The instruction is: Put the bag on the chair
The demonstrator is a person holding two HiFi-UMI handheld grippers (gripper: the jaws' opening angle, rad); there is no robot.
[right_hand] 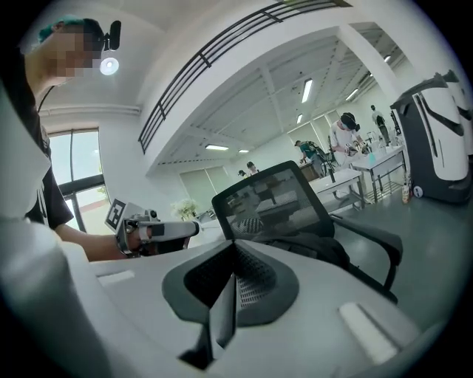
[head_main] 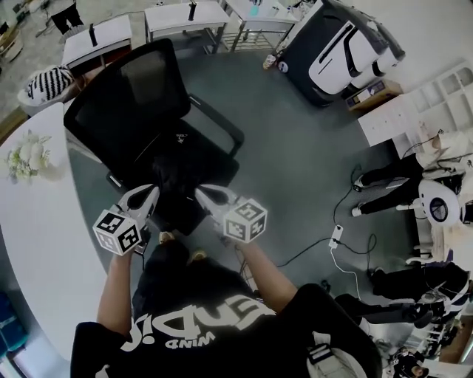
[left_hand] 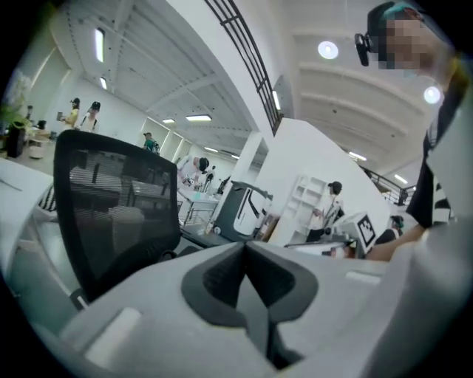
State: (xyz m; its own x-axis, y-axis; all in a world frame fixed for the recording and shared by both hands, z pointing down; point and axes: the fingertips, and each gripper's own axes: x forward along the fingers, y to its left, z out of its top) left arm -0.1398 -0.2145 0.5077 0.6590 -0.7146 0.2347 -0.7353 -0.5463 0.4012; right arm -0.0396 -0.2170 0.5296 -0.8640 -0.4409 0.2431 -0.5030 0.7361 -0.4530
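Note:
A black mesh office chair (head_main: 126, 96) stands in front of me, and a black bag (head_main: 185, 159) lies slumped on its seat. My left gripper (head_main: 151, 193) is at the seat's near left edge and my right gripper (head_main: 201, 194) at its near right, both just short of the bag. In the left gripper view the jaws (left_hand: 245, 247) are shut with nothing between them, and the chair back (left_hand: 111, 207) rises to the left. In the right gripper view the jaws (right_hand: 235, 251) are shut and empty. The bag (right_hand: 318, 249) rests on the chair (right_hand: 273, 199) beyond them, apart from the pads.
A curved white table (head_main: 37, 236) with a flower bunch (head_main: 26, 156) runs along the left. White desks (head_main: 185, 15) stand at the back, and a large black-and-white machine (head_main: 340, 48) stands back right. Cables (head_main: 336, 236), a white shelf (head_main: 436, 96) and people (head_main: 436, 207) fill the right.

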